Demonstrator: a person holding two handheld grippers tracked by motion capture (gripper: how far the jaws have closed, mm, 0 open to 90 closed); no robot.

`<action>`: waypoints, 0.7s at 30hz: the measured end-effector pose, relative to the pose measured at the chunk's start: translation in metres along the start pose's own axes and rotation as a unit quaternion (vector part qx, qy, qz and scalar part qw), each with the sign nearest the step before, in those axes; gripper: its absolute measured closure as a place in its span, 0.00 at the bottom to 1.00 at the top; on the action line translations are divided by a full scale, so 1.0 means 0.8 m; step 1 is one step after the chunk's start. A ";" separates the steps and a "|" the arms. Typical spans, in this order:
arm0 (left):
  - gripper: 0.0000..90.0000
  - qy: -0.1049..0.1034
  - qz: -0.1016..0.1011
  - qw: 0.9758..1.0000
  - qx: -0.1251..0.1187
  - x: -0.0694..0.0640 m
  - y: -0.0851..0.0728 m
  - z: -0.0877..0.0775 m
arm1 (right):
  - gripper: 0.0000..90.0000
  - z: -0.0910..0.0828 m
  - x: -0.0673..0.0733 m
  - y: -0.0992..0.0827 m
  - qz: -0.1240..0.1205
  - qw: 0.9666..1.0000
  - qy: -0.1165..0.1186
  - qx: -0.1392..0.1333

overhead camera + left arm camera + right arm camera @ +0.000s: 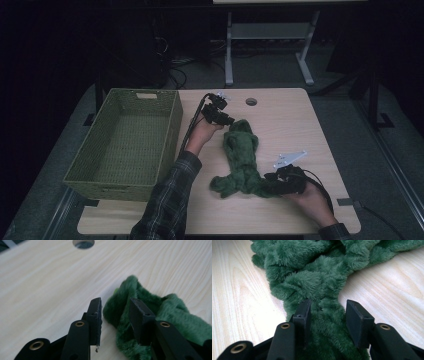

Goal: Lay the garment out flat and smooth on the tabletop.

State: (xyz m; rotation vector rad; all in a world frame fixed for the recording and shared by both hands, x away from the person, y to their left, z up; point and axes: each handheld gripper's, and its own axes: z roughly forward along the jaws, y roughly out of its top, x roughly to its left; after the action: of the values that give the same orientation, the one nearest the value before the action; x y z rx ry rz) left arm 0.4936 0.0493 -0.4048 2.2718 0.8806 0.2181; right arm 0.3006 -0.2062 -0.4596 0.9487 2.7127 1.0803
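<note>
A: Start at the left of the high view. What sits there?

B: A green woven rectangular basket [125, 142] on the left part of the pale wooden bench [300, 130]. Its floor is bare, and a slot handle is cut in its far wall. I can read no label or writing on it.

A: And just right of the basket?

B: The person's left hand [202, 132], in a plaid sleeve, reaches up the middle of the frame with the left gripper [227, 120]. It sits at the upper tip of the fuzzy dark green cloth [242, 162].

A: Is that gripper holding the cloth?

B: No. In the left gripper view the jaws stand partly apart, and the cloth's end [120, 307] lies in the gap with space on both sides. The pads do not press it.

A: Where does the cloth lie?

B: On the bench, centre of the high view, running from that upper tip down to a bunched heap at lower centre, well apart from the basket.

A: And farther right?

B: The right gripper [280, 181] at lower right, held by the right hand [310, 200], meets the cloth's lower end. In the right gripper view its jaws are partly closed, with a thick twisted fold of the cloth [324, 322] filling the gap between them and gripped.

A: Anything else?

B: A round cable hole [251, 101] near the bench's far edge.
</note>
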 end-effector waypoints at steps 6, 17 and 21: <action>0.67 -0.024 -0.012 1.000 0.014 0.000 -0.012 0.019 | 0.62 0.000 0.000 0.000 -0.001 1.000 0.001 -0.001; 0.97 -0.019 0.012 0.999 0.047 -0.007 -0.019 0.034 | 0.62 0.000 0.001 0.000 -0.001 1.000 0.000 0.000; 0.97 0.008 0.008 1.000 0.029 0.001 -0.013 0.019 | 0.62 0.000 0.001 0.000 -0.003 1.000 -0.001 0.002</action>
State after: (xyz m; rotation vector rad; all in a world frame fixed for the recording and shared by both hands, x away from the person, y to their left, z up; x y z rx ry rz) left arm 0.4940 0.0473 -0.4229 2.3346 0.8880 0.2192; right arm 0.3002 -0.2058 -0.4599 0.9419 2.7148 1.0737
